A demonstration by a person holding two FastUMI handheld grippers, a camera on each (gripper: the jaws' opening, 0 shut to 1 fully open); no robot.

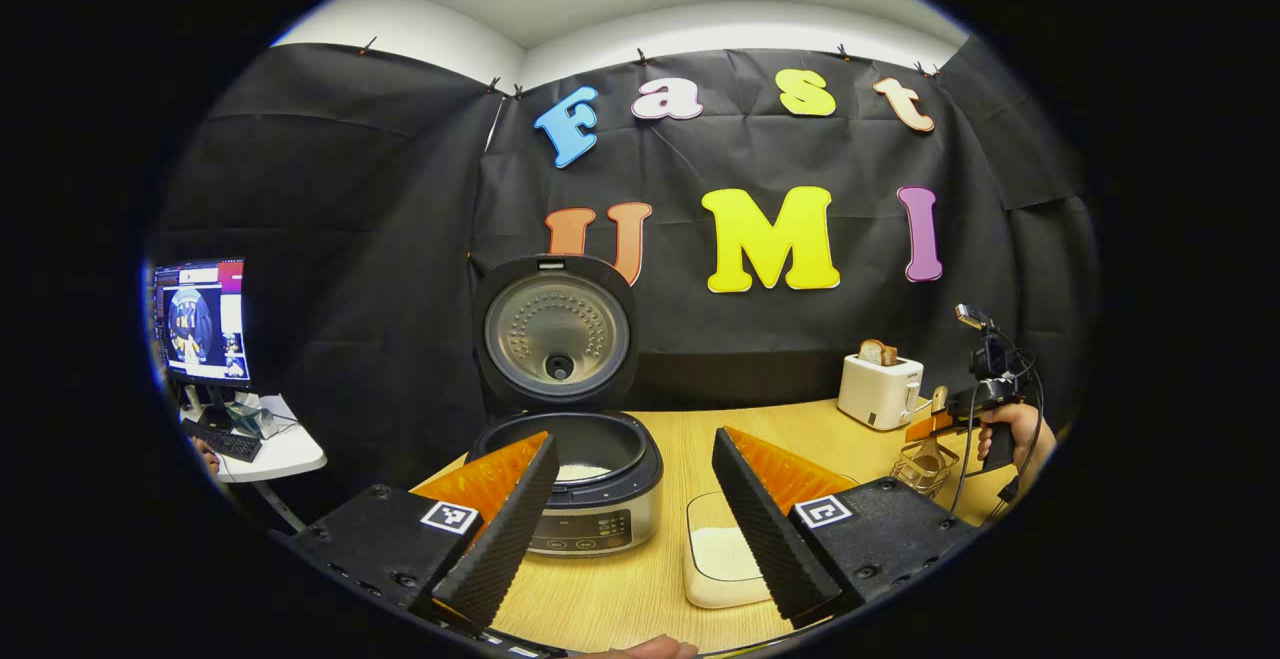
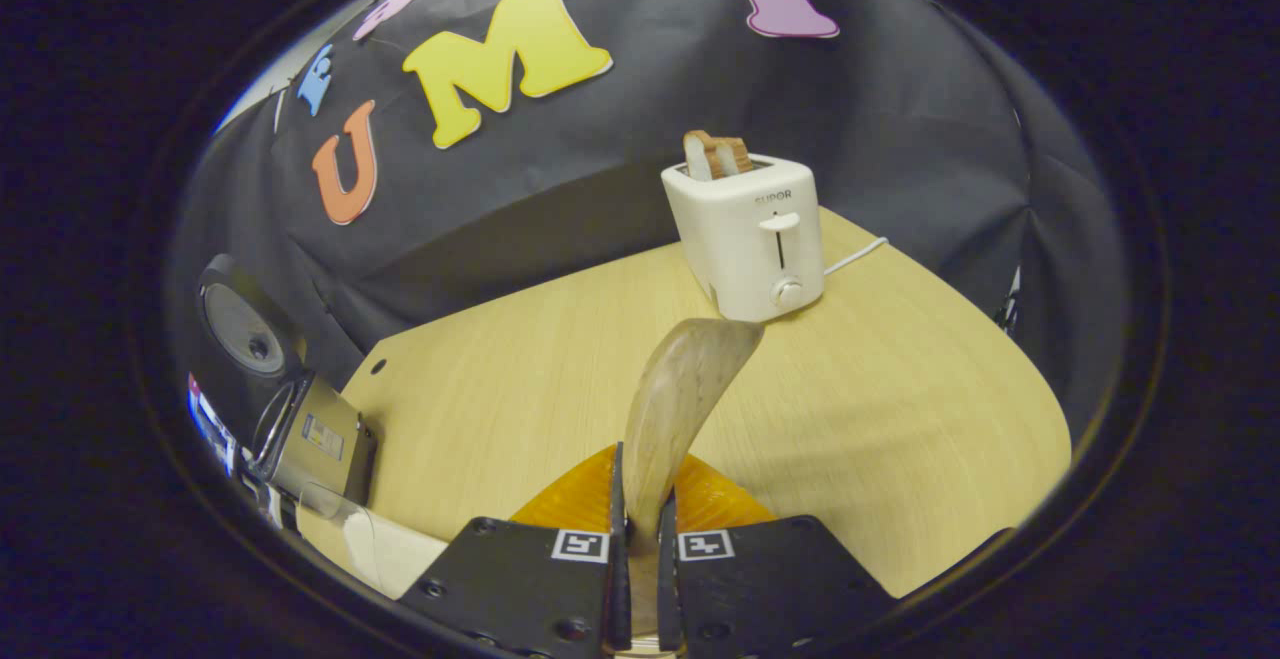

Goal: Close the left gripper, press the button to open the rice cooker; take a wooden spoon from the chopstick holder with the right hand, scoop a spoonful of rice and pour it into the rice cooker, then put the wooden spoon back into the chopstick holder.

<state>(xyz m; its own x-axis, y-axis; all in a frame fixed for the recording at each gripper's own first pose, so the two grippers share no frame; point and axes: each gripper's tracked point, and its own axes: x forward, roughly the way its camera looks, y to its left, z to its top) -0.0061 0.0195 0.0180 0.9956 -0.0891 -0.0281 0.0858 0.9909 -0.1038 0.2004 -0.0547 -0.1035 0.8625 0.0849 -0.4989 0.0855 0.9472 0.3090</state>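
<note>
My left gripper [image 1: 634, 436] is open with nothing between its fingers, low over the table's front. Just beyond it stands the rice cooker [image 1: 600, 514], its lid [image 1: 557, 334] raised and white rice in the pot. A clear container of rice [image 1: 720, 554] lies to its right. At the far right a hand holds my right gripper [image 1: 935, 426] over the wire chopstick holder [image 1: 925, 469]. In the right gripper view that gripper [image 2: 640, 499] is shut on the wooden spoon [image 2: 690, 379], whose bowl points up toward the toaster. The cooker [image 2: 320, 439] and the rice container [image 2: 390, 549] sit at the lower left.
A white toaster [image 1: 880, 389] with bread in its slot stands at the back right, also close ahead of the right gripper as toaster [image 2: 750, 234]. Left of the table, a side desk holds a monitor [image 1: 200, 319] and a keyboard. The wooden table [image 2: 900, 419] spreads to the right.
</note>
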